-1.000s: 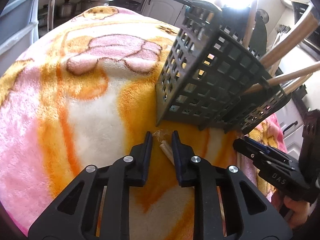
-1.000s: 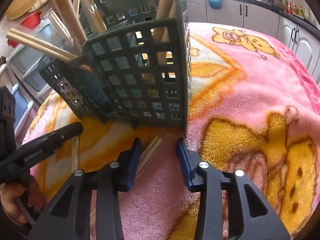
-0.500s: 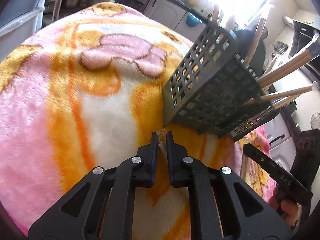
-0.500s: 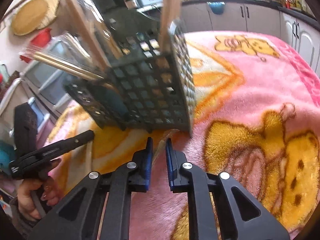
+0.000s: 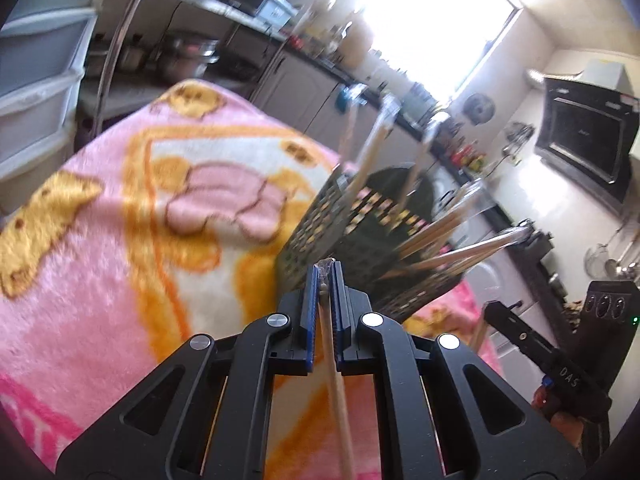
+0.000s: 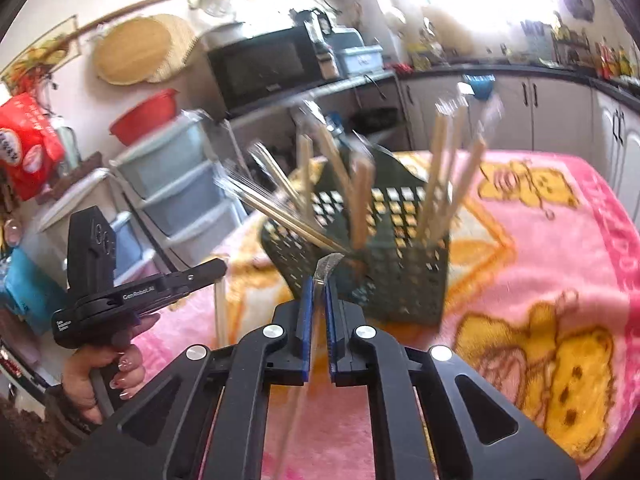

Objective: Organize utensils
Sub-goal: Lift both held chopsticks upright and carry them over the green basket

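While raised, both tongs (image 5: 327, 280) (image 6: 318, 292) seemingly pinch wrapped chopsticks (image 5: 334, 368).

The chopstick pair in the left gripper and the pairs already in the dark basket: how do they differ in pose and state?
The held pair is clamped in the left gripper, lifted above the blanket; the stored pairs stand free in the basket. The held pair runs lengthwise between the fingers, while the stored ones lean in different directions. All look like pale wooden chopsticks in clear wrappers.

Dark green lattice basket (image 6: 404, 284); pink-orange cartoon blanket (image 6: 560, 264)
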Demonstrator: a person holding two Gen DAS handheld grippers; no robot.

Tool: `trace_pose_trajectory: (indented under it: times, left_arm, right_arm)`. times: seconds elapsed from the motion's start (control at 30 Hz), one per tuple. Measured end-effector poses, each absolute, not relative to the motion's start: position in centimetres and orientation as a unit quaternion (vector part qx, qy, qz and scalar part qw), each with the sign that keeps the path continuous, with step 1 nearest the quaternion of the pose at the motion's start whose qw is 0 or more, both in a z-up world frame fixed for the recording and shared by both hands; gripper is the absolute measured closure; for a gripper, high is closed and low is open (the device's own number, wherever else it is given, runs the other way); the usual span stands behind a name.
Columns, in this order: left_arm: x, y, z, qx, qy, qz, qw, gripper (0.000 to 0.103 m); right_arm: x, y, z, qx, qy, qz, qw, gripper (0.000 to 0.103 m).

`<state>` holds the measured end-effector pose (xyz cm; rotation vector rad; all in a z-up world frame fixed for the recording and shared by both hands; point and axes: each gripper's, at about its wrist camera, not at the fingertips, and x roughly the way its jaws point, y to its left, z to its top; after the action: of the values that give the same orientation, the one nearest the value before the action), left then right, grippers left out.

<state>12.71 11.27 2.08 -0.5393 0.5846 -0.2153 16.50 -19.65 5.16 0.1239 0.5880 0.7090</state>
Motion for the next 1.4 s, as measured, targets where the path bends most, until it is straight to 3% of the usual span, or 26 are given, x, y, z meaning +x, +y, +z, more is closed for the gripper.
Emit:
trace_pose_trajectory:
  times: [1.4]
  left_arm:
    - [14.9, 8.8, 20.6, -0.184, 0.078, -0.13, 0.971, 0.1]
  right_arm:
    - [15.0, -19.9, 20.9, 0.039, 0.023, 0.345, 0.938, 0.098]
